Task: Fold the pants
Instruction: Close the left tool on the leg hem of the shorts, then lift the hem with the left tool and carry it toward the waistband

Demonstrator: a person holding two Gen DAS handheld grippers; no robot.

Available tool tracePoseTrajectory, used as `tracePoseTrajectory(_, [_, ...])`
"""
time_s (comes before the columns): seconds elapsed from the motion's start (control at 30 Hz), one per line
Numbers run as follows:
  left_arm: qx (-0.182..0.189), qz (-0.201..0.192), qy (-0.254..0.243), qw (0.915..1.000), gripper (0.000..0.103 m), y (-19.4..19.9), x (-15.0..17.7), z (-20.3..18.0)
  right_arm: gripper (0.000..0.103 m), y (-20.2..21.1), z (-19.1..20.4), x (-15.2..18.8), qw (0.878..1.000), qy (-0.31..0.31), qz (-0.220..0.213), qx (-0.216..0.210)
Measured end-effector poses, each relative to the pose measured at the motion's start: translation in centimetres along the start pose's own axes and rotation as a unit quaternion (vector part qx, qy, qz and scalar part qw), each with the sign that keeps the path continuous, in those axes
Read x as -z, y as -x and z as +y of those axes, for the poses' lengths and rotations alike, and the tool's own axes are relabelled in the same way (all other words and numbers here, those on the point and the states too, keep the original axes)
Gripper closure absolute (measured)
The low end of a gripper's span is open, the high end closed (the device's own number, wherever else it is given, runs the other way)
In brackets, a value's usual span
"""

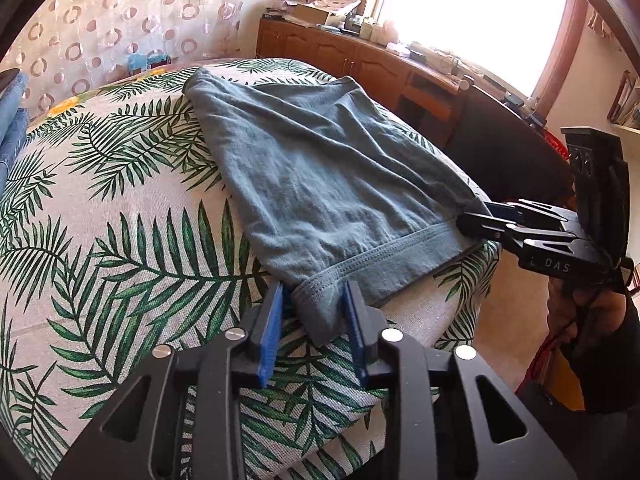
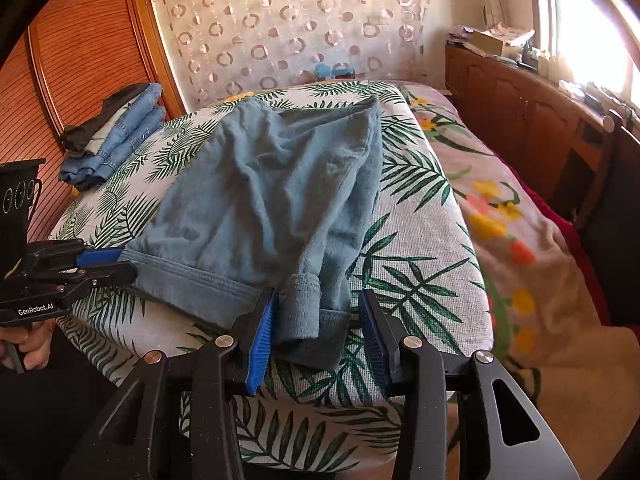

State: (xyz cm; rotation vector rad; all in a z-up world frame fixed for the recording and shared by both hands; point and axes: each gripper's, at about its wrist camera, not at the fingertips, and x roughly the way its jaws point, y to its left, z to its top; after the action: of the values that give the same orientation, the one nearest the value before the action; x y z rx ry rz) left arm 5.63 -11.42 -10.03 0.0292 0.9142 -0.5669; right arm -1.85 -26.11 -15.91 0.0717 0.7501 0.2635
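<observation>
Grey-blue pants lie flat on a palm-leaf bed cover, hems toward me; they also show in the right wrist view. My left gripper is open, its blue pads on either side of the near-left hem corner. My right gripper is open around the near-right hem corner. Each gripper shows in the other's view, the right gripper at the hem's right end, the left gripper at its left end.
A stack of folded jeans lies at the far left of the bed. A floral blanket hangs on the right side. A wooden sideboard with clutter stands under the window. A patterned curtain hangs behind the bed.
</observation>
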Motion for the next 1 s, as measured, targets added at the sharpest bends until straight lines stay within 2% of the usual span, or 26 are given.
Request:
tracePoseTrajectory(0.2, [-0.01, -0.005, -0.015, 0.9998, 0.068, -0.3, -0.2, -0.4, 0.062, -0.2, 0.1, -0.3, 1.0, 0.005, 0.007, -0.012])
tracePoseTrajectory(0.33, [0.001, -0.007, -0.018, 0.9998, 0.082, -0.2, -0.4, -0.4, 0.084, -0.2, -0.2, -0.2, 0.999, -0.007, 0.007, -0.052])
tracePoseTrajectory(0.4, [0.003, -0.011, -0.026, 0.9996, 0.086, 0.3, -1.0, -0.4, 0.086, -0.3, -0.5, -0.2, 0.998, -0.013, 0.002, -0.058])
tracePoseTrajectory(0.57, [0.0, -0.053, -0.028, 0.9982, 0.087, 2.8, -2.8, -0.3, 0.086, 1.0, -0.3, -1.4, 0.997, -0.002, -0.028, -0.066])
tracePoseTrajectory(0.73, [-0.008, -0.099, -0.028, 0.9947, 0.088, 6.5, -5.1, 0.1, 0.087, 3.4, 0.3, -4.1, 0.994, 0.016, -0.077, -0.071])
tracePoseTrajectory(1.0, [-0.03, -0.192, -0.041, 0.9801, 0.088, 14.5, -9.7, 0.3, 0.087, 9.0, 2.7, -8.6, 0.982, 0.064, -0.16, -0.081])
